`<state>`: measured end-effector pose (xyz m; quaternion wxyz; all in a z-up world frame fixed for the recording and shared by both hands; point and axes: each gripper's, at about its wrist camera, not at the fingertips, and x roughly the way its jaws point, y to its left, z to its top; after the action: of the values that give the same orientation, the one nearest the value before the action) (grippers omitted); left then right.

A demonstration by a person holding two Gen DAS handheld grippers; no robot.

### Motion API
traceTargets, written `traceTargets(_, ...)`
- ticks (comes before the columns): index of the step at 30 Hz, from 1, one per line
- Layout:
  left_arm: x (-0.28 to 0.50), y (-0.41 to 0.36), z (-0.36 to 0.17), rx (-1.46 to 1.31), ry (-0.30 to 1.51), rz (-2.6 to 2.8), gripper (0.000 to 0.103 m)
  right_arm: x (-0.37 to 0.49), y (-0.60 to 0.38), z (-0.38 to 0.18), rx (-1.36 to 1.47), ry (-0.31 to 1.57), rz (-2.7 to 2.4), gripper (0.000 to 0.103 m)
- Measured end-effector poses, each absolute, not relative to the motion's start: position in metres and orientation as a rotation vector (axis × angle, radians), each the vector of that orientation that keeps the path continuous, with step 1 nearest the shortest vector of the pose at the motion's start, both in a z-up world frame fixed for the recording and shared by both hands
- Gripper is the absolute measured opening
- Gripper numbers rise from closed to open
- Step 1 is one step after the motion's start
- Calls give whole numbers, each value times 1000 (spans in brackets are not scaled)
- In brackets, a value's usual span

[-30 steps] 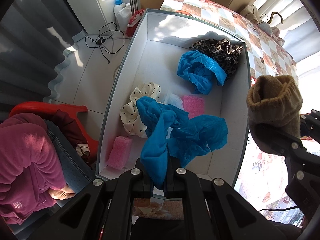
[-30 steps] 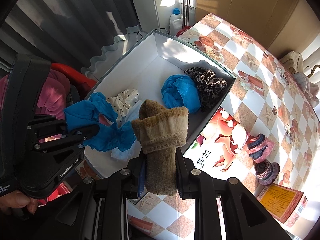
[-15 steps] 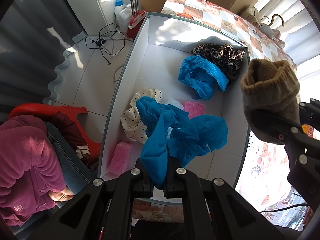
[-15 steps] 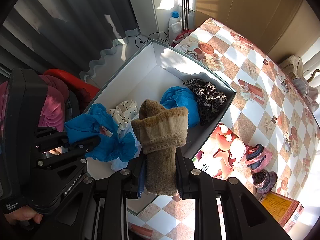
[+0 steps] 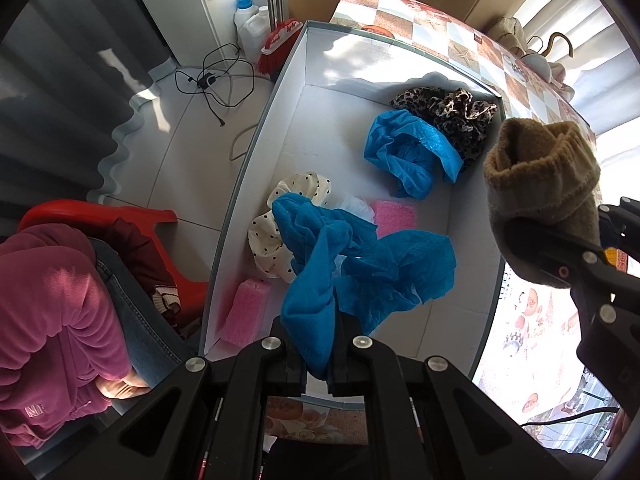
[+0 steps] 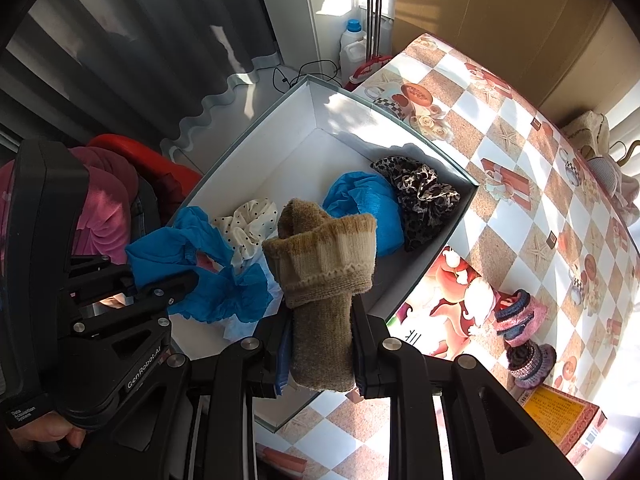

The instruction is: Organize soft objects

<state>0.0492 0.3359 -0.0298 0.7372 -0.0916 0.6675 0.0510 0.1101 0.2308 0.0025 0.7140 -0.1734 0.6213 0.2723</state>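
Note:
My left gripper (image 5: 316, 344) is shut on a blue cloth (image 5: 340, 256) and holds it above the near end of the white box (image 5: 256, 160). My right gripper (image 6: 320, 344) is shut on a tan knitted sock (image 6: 324, 272), held above the box's right wall; the sock also shows in the left wrist view (image 5: 540, 184). Inside the box lie another blue cloth (image 5: 408, 152), a leopard-print scrunchie (image 5: 452, 112), a cream dotted scrunchie (image 5: 276, 236) and two pink foam pieces (image 5: 248, 312).
The box sits at the edge of a checkered tablecloth (image 6: 520, 152). Two knitted pink-and-dark items (image 6: 520, 320) and a yellow carton (image 6: 560, 420) lie on the table to the right. A person in pink (image 5: 48, 312) sits on a red chair (image 5: 100, 216) left of the box.
Both grippers have risen a little with their loads. The tan sock has shifted left, toward the box, in the left wrist view.

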Motion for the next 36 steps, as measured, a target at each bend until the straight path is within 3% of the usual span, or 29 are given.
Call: traceTargets(36, 49, 329, -24, -173, 1458, 119, 7, 115, 228, 13, -348, 1348, 601, 25)
